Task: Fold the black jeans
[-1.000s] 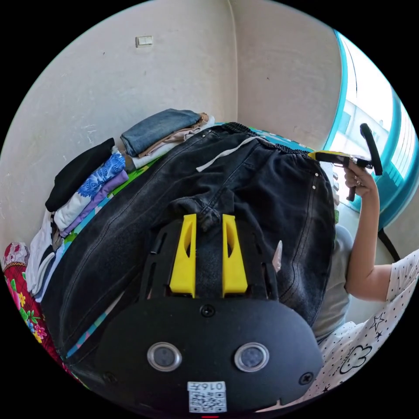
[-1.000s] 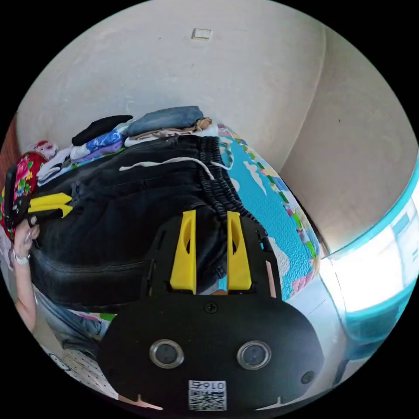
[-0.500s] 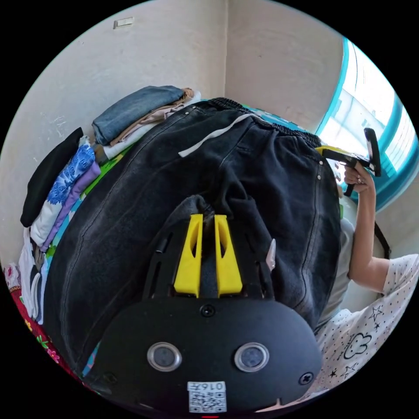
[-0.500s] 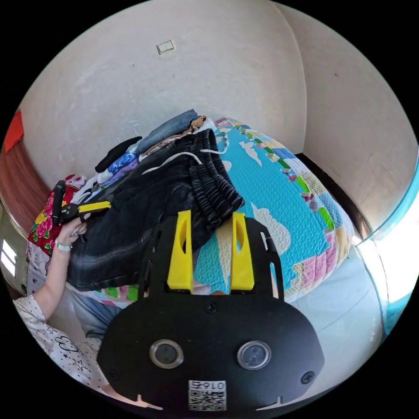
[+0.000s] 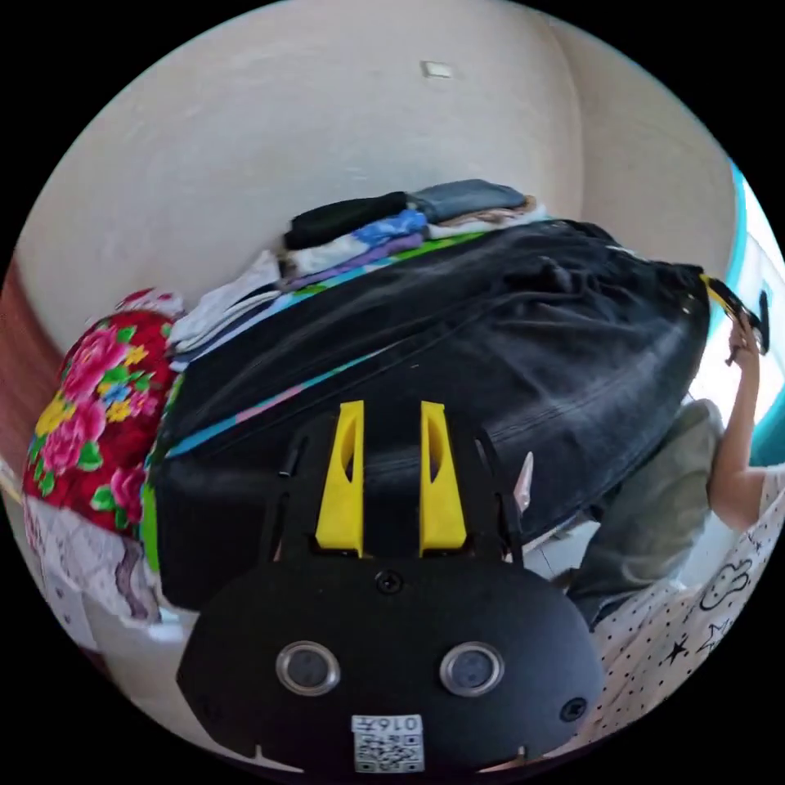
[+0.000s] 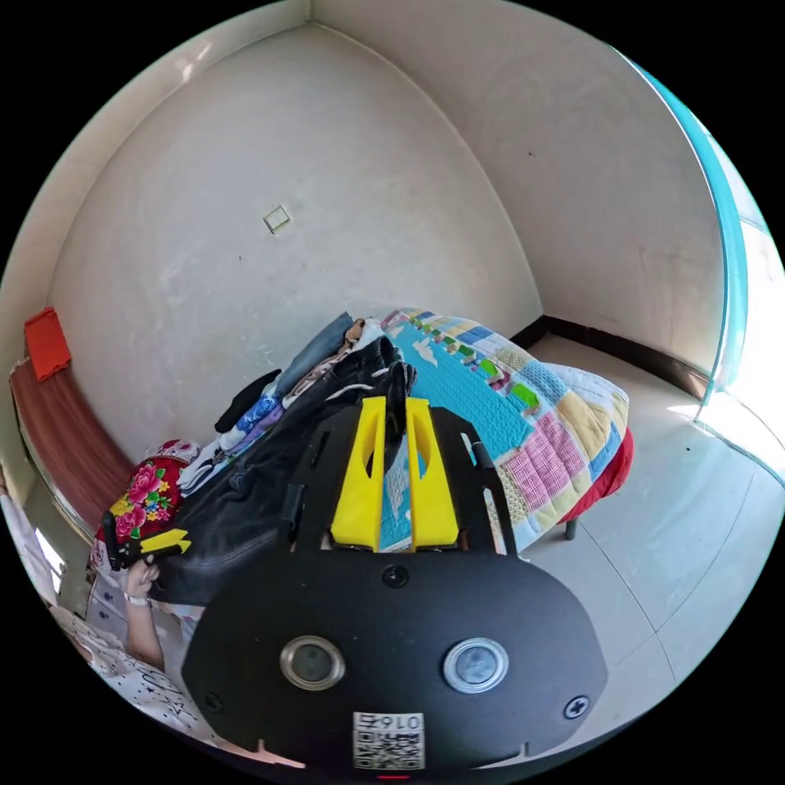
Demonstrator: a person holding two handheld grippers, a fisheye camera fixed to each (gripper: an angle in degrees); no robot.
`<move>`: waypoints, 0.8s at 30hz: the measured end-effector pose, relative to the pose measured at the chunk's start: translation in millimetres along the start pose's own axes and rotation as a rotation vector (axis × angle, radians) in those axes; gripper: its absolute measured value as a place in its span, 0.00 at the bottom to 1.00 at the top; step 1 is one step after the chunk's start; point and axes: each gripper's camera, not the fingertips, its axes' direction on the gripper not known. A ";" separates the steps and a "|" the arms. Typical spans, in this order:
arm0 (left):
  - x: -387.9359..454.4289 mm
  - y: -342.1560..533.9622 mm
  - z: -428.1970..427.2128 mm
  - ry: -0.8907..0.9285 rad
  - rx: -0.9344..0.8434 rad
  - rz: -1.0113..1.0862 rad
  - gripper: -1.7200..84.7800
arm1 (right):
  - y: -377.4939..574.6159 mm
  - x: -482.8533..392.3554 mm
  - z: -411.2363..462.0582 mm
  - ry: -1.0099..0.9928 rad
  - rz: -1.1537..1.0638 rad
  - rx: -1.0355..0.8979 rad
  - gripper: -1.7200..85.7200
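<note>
- Two hand-held grippers are at work on one garment: the black denim jeans (image 5: 458,327), which lie spread across the bed with the patchwork quilt (image 6: 523,401), at centre frame in the left gripper view.
- Left gripper (image 5: 391,425): yellow fingers (image 5: 343,474) stand parted over a jeans leg near the lower centre of the frame. No cloth is visibly pinched between them; state released.
- Right gripper (image 6: 395,417): yellow fingers (image 6: 429,482) are drawn close together at centre frame in the right gripper view, clenched on the elastic waistband end of the jeans.
- In the left gripper view the right gripper appears at the right edge of the frame, at the waistband corner, with the person's hand (image 5: 746,347) on it.
- Stack of folded clothes (image 5: 392,225): sits behind the jeans against the wall, at upper centre of the left gripper view. A red floral cloth (image 5: 90,409) is at the left.
- Handling, as judged: the denim is heavy, soft and limp. It will sag between grasp points and drag on the quilt.
- Recommended hold: thick seams, the waistband corners and the leg hems. Single-layer cloth is likely to slip.
</note>
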 end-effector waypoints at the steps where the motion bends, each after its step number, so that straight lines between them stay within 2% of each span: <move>1: -16.6 16.2 -8.7 -0.052 -0.002 -0.063 0.14 | -1.0 1.9 -6.4 -0.015 -0.020 0.018 0.07; 3: -83.0 85.3 -43.9 -0.264 -0.021 -0.334 0.14 | -1.7 7.3 -4.2 0.001 -0.059 -0.013 0.07; 6: -151.3 177.8 -88.5 -0.449 -0.017 -0.659 0.15 | 1.5 29.6 8.9 0.078 -0.036 -0.116 0.08; 8: -184.4 232.7 -108.7 -0.458 -0.008 -0.827 0.16 | 3.9 44.9 5.6 0.032 -0.030 -0.106 0.08; 12: -243.2 341.0 -123.4 -0.305 -0.053 -1.078 0.17 | 4.7 61.5 3.9 -0.001 -0.030 -0.102 0.08; 13: -249.2 353.0 -123.2 -0.268 -0.042 -1.093 0.18 | 5.0 66.2 5.9 0.007 -0.029 -0.113 0.08; 15: -270.7 388.1 -119.1 -0.048 0.060 -1.121 0.18 | 4.9 73.3 8.2 -0.003 -0.029 -0.120 0.08; 17: -283.5 401.3 -117.4 0.082 0.142 -1.131 0.18 | 4.9 85.5 9.4 -0.043 0.002 -0.112 0.09; 20: -300.1 408.7 -110.6 0.038 0.061 -1.129 0.15 | 5.6 100.9 11.4 -0.092 0.032 -0.107 0.09; 24: -306.9 423.1 -127.4 0.002 0.140 -1.094 0.07 | 5.9 109.6 20.0 -0.059 0.017 -0.158 0.11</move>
